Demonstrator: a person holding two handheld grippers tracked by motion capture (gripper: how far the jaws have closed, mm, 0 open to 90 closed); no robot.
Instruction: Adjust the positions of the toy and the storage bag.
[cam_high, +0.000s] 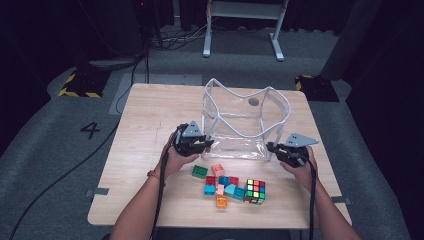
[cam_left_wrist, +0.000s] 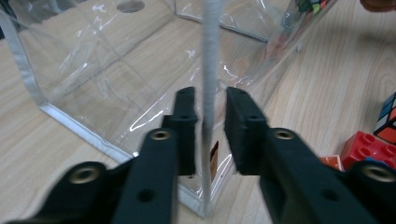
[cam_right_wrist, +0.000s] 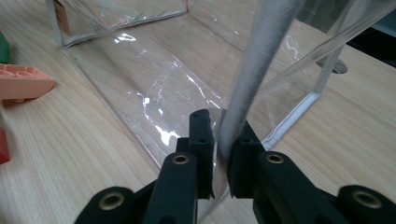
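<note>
A clear plastic bag (cam_high: 246, 122) with white trim stands open on the wooden table (cam_high: 150, 120), and the person has a gripper at each of its front corners. The left gripper (cam_high: 206, 145) sits at the near left corner; in the left gripper view its jaws stand a little apart with the white corner seam (cam_left_wrist: 208, 88) running up between them, so they straddle the seam but I would not say they squeeze it. The right gripper (cam_high: 270, 147) is at the near right corner, and in the right gripper view its jaws look closed in on the grey-white seam (cam_right_wrist: 247, 93), pinching it low down near the table.

Holding both front corners like this looks meant to keep the bag upright and its mouth spread wide, since the soft walls sag along the top rim.

Just in front of the bag lie the loose pieces: a green block (cam_high: 199, 171), a cluster of red, teal, pink and orange blocks (cam_high: 223, 188), and a puzzle cube (cam_high: 254, 191). They sit between the two hands, near the bag's front wall, none inside it yet. Behind and to the left the table is bare, giving room to slide the bag back; on the right its edge is closer
</note>
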